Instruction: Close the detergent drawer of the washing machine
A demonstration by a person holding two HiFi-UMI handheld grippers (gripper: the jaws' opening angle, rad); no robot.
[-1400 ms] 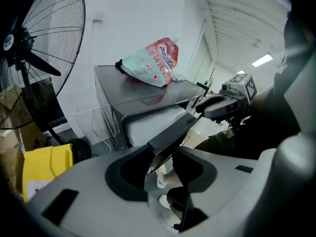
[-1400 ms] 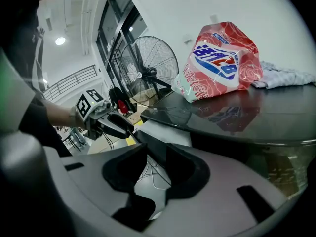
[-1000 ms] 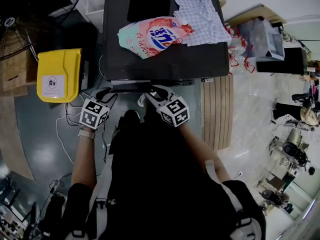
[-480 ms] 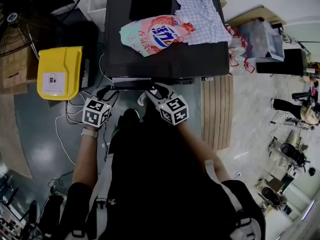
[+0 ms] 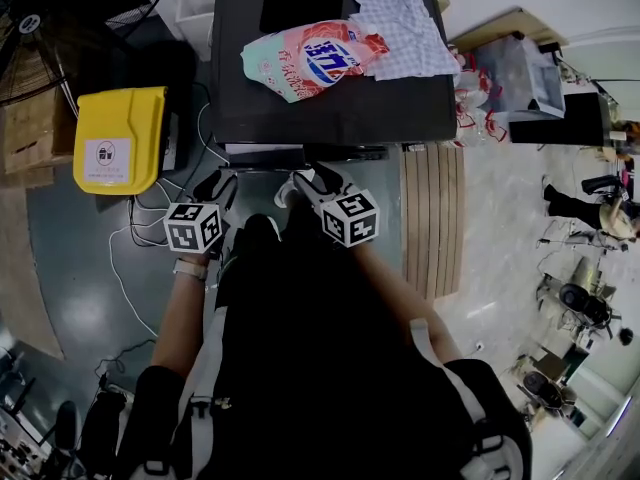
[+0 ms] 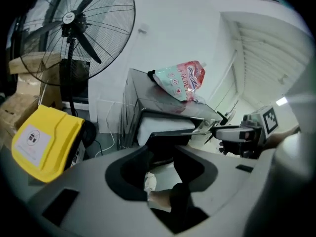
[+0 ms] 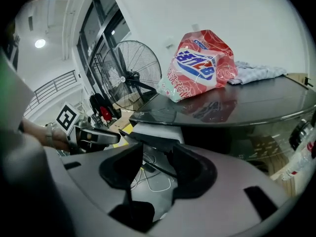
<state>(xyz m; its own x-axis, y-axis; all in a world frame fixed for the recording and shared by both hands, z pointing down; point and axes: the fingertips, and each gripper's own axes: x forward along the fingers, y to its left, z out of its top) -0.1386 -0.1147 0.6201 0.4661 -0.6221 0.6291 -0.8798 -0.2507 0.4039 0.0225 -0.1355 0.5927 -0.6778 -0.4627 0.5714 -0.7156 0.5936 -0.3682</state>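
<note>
Left tool (image 5: 224, 183) and right tool (image 5: 308, 180), centre of frame: jaws apart, just been opening, gripping nothing; detergent drawer (image 5: 262, 152) seen past each pair, no pad pressing it. Drawer sits just above tools, at front lip of washing machine (image 5: 330, 113), seemingly not fully in. Best: flat jaw faces square on panel, push straight, even, till flush. Detergent pouch (image 5: 312, 58) further up on machine top, leave alone

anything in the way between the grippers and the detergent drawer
Nothing visible: the detergent drawer juts out ahead of the left hand-held gripper and right hand-held gripper, whose jaws have just been opening, empty.
</note>
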